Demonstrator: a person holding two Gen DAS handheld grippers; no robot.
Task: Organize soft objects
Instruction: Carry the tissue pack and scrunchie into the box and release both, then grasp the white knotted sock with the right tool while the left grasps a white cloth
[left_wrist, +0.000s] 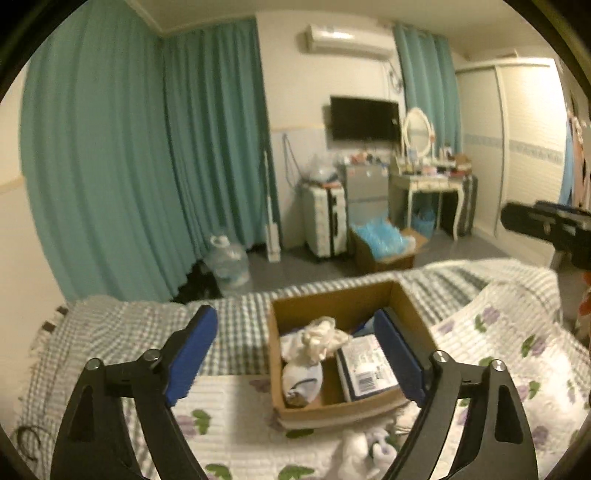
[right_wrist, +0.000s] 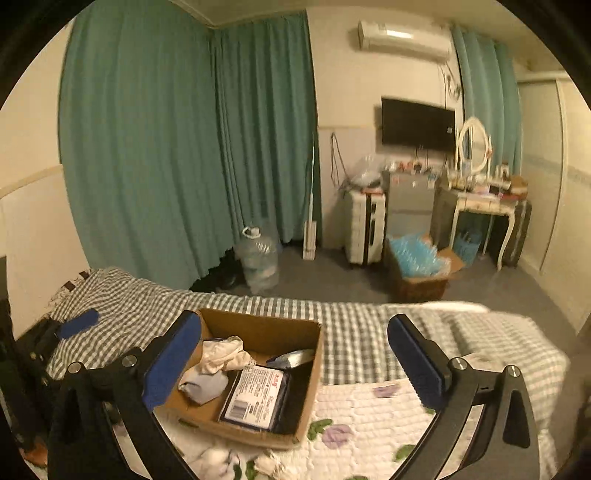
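Two hand-held grippers hang over the bed, each with its jaws spread wide and nothing between the blue pads: the left hand-held gripper (left_wrist: 291, 354) and the right hand-held gripper (right_wrist: 295, 360). No earlier view is at hand, so only that empty, open stance can be told.

Nearest, at the bottom of both views, a few small white soft items (left_wrist: 364, 448) lie loose on the floral quilt (left_wrist: 236, 424), just in front of the box and between the gripper arms. They are crumpled lumps with no clear long axis.

Just beyond sits the cardboard box (right_wrist: 303, 417) on the bed, open side up. In the right wrist view its long axis runs from near left to far right across the bed. Inside lie a cream cloth bundle (left_wrist: 323, 338), a pale folded cloth (right_wrist: 203, 384) and a flat labelled packet (right_wrist: 255, 398), its length running along the box.

Judging by this, the step in hand looks like a pause between placements: some pieces are in the box, others are not yet. The next move probably calls for dipping one gripper to the loose white lumps, closing gently on a fold, then lifting over the box's near wall.

Farther off, the checked blanket (right_wrist: 362, 332) covers the bed's far half.
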